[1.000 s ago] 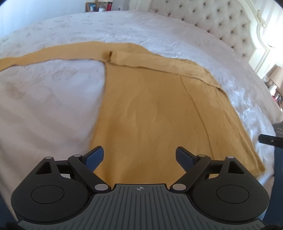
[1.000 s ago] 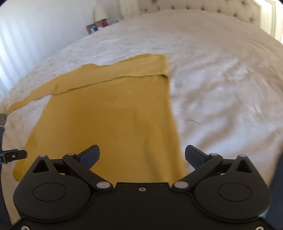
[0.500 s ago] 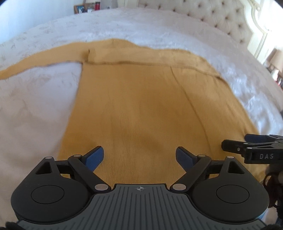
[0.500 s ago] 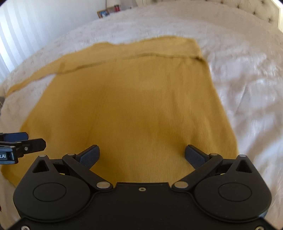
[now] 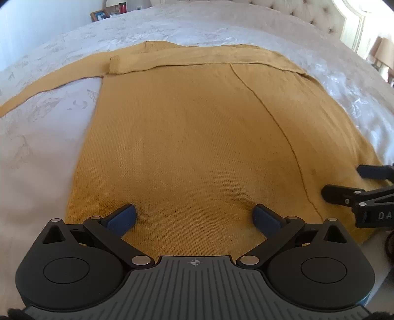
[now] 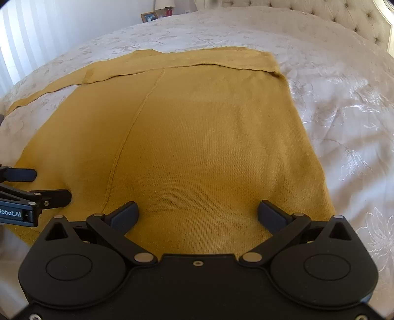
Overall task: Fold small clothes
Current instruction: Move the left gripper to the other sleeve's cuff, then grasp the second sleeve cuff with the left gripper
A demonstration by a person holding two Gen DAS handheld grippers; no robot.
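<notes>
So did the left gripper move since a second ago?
Yes. The left gripper went forward and rightward over the sweater; the hem that lay ahead is now under it, and the headboard sits nearer the frame edge.

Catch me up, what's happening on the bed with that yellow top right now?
A person holds both grippers low over the near hem of a mustard knit sweater spread flat on the white bedspread. The left gripper and right gripper are both open and grip nothing. One sleeve stretches out to the left; the other sleeve is already folded across the top. The bottom-up fold has not started.
</notes>
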